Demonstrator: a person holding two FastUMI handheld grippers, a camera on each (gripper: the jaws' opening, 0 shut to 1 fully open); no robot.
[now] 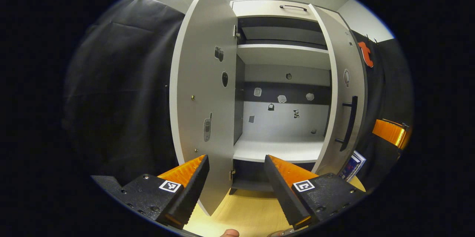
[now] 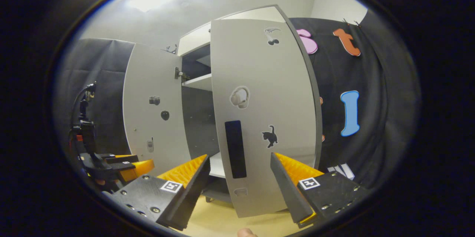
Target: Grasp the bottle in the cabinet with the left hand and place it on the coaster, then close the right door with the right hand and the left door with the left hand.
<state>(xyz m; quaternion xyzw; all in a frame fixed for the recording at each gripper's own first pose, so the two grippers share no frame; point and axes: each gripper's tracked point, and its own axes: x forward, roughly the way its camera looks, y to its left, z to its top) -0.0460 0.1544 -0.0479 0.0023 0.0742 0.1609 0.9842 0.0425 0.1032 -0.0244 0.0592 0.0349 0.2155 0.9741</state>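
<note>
Inside the cabinet (image 1: pixel 282 148) the shelves lie bare, both doors ajar, both claws spread wide

Gripper hardware, both units
Left gripper (image 1: pixel 236 177) and right gripper (image 2: pixel 237 177): wedge jaws with ribbed inner faces, black mounting blocks with screws, each block carried a square black-and-white marker tag.

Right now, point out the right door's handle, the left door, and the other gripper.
right door's handle (image 2: pixel 235 149): right gripper view, middle of bar.
left door (image 1: pixel 200 92): left gripper view, inner face.
left gripper (image 2: pixel 143 165): right gripper view, fingertips.
</note>
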